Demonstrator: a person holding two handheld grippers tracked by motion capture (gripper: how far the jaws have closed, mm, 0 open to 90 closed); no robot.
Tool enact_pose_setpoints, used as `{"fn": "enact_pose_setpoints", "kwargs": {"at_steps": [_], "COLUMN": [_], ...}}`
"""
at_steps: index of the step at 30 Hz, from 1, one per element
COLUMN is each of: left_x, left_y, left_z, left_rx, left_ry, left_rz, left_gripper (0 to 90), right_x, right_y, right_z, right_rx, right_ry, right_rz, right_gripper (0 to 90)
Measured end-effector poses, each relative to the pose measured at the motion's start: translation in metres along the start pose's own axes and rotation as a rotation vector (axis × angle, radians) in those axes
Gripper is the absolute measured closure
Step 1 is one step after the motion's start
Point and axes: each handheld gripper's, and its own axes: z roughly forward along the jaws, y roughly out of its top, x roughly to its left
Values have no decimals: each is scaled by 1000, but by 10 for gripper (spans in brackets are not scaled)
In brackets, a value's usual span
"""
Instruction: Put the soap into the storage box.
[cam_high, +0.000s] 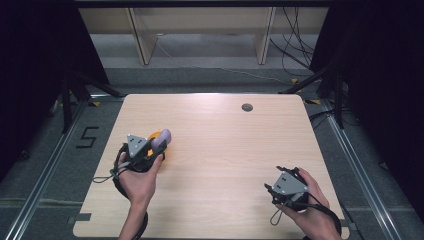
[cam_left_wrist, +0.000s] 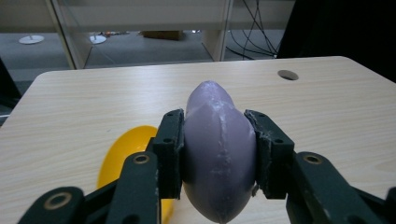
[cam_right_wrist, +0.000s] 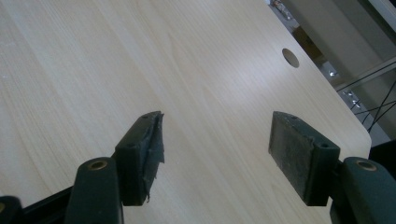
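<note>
We have the left gripper clamped on a smooth, pale purple, egg-shaped plastic piece; both pads press its sides, and its pointed end sticks out past the jaws. Just beside it, on its left in the left gripper view, lies a glossy yellow-orange rounded plastic piece on the light wooden table. From above, we see the purple piece held just over the yellow one. Our right gripper, well apart from the purple piece, holds its jaws wide with nothing between them. We judge the pickup done; carrying the purple piece off and setting it down remains. Whether it is fully clear of the yellow piece we cannot tell.
</note>
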Motion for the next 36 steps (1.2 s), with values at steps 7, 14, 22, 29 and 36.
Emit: {"fn": "enact_pose_setpoints", "kwargs": {"at_steps": [7,14,22,29,36], "left_x": [13,25,35,42,43], "left_y": [0,-5,-12,-17,-27], "left_z": [8,27,45,54,62], "left_rx": [9,33,66,81,98], "left_ry": [62,98,121,131,124], "left_rz": [1,12,36,35,37], "left_gripper": [586,586,586,586,585], "right_x": [-1,-1,-2,-1,0], "right_y": [0,1,0,0,0], "right_z": [2,3,3,3,4], "right_rx": [-10,-8,-6,0,-2], "right_ry": [-4,1,10,12,10], "right_rz": [-14,-17,-23,-15,-17], "right_gripper": [360,360,360,360,360]}}
